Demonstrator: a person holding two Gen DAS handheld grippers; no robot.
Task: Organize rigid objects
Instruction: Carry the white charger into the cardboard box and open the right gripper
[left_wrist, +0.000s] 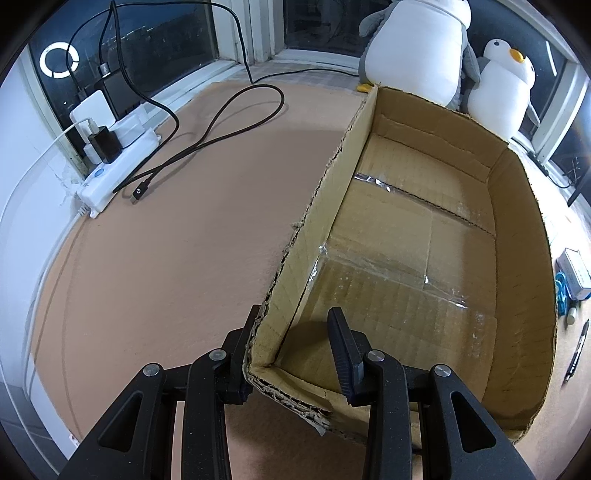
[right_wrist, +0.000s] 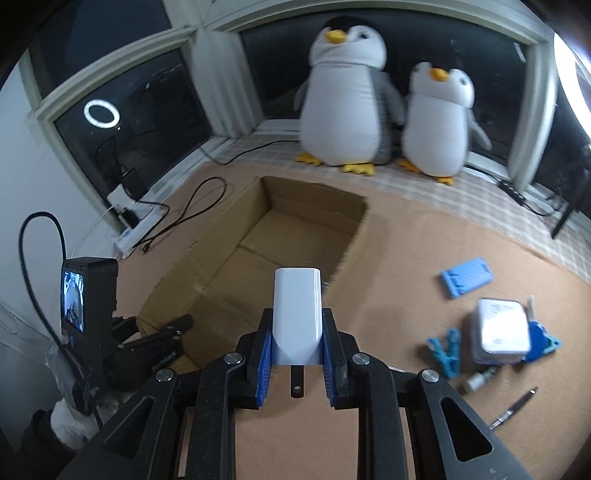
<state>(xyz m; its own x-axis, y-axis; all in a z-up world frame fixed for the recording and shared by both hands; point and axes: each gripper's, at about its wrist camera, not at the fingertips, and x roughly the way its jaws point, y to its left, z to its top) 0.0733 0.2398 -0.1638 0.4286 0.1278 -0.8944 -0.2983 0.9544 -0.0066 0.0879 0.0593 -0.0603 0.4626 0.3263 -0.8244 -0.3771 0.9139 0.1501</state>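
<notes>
Right tool (right_wrist: 295, 354) clamped on a white block (right_wrist: 297, 314) above the counter (right_wrist: 388, 258); left tool (left_wrist: 295, 354) gripping the cardboard box's (left_wrist: 424, 229) near corner.

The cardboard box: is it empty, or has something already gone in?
Empty. The left wrist view shows the cardboard box with only its bare taped floor; the white block sits clamped in the right hand-held gripper.

Indoor light is dim and cool — a ring light (right_wrist: 101, 114) glares in the dark window glass (left_wrist: 162, 48). The right wrist view is motion-blurred, with the penguins (right_wrist: 347, 96) soft; fisheye bending and black vignetting crowd both pictures' edges.
</notes>
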